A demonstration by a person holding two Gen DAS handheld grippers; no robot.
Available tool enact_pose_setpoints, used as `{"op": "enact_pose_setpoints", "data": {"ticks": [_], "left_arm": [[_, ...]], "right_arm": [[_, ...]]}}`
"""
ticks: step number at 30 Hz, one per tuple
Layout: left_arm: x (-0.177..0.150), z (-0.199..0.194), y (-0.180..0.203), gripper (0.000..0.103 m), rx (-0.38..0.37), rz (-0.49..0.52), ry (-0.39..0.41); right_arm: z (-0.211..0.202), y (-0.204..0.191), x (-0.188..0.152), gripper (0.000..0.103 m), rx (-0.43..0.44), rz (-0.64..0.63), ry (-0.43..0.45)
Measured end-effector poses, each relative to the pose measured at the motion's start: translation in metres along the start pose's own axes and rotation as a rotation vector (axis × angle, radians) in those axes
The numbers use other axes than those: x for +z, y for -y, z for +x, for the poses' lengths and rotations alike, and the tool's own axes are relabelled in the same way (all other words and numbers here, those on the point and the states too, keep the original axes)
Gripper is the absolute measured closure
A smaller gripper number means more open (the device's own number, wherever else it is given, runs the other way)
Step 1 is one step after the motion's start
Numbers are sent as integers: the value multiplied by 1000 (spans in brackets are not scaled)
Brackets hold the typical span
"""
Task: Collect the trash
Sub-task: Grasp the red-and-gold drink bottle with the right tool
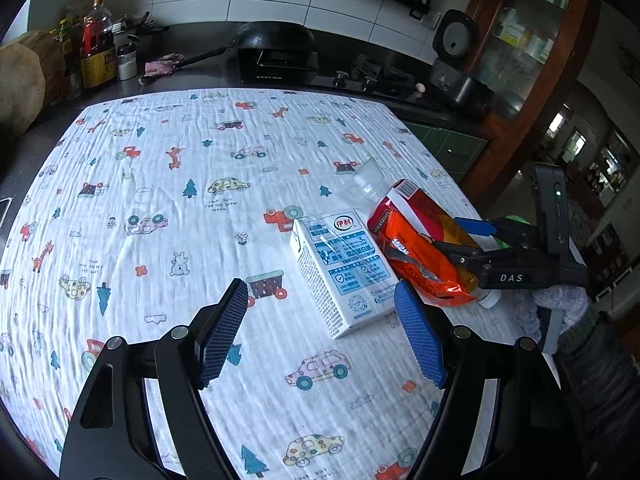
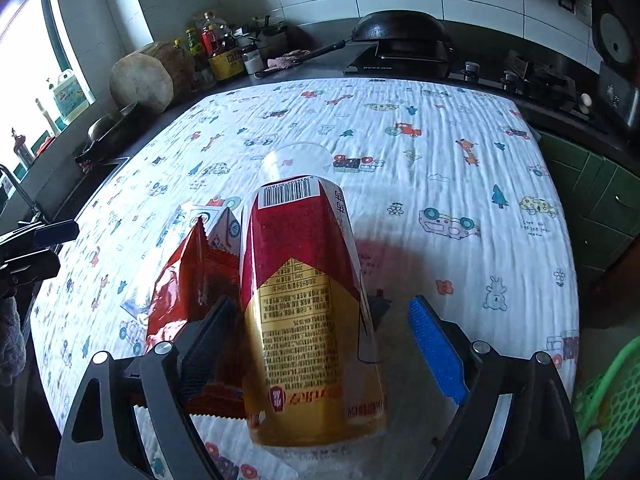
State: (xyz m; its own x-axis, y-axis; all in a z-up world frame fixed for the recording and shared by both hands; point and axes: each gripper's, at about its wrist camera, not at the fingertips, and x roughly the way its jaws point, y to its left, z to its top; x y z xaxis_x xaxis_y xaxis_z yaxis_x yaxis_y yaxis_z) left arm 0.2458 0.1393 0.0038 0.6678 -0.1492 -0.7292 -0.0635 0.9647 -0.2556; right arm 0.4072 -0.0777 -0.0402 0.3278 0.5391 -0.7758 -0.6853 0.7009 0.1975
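Observation:
A white and blue milk carton [image 1: 342,270] lies on the patterned cloth, just ahead of my open, empty left gripper [image 1: 320,300]. Beside it lie an orange-red snack wrapper [image 1: 420,256] and a clear plastic bottle with a red and gold label [image 1: 404,200]. My right gripper [image 1: 460,240] reaches in from the right around them. In the right wrist view the bottle [image 2: 304,300] lies between the open fingers of my right gripper [image 2: 320,312]; the left pad touches it, the right pad stands apart. The wrapper [image 2: 188,280] and carton [image 2: 218,220] lie to its left.
The cloth [image 1: 180,200] covers a table. Behind it a dark counter holds a wok [image 1: 276,36], sauce bottles [image 1: 96,48], a stove and a rice cooker [image 1: 456,60]. A green mesh basket [image 2: 608,400] stands at the table's near right corner. A wooden cabinet stands at the right.

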Motion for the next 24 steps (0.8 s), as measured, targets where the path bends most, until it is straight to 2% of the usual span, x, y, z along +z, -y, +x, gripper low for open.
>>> {"op": "enact_pose_setpoints", "data": {"ticks": [4,8,14,24], "left_arm": [[-1,5,3,29,-11,2,-12],[-2,10,10,29,-30,11,-27],[-4,18,31,29,-75,36,-46],[-14,33,77,31,-143,67,-90]], "right_arm": [[14,-1,3,21,9,-5,-19],[19,-1,2,37,34,6,-32],[5,0,-7,37,28,19,-8],[-52,14,-33,38,16,57,64]]}}
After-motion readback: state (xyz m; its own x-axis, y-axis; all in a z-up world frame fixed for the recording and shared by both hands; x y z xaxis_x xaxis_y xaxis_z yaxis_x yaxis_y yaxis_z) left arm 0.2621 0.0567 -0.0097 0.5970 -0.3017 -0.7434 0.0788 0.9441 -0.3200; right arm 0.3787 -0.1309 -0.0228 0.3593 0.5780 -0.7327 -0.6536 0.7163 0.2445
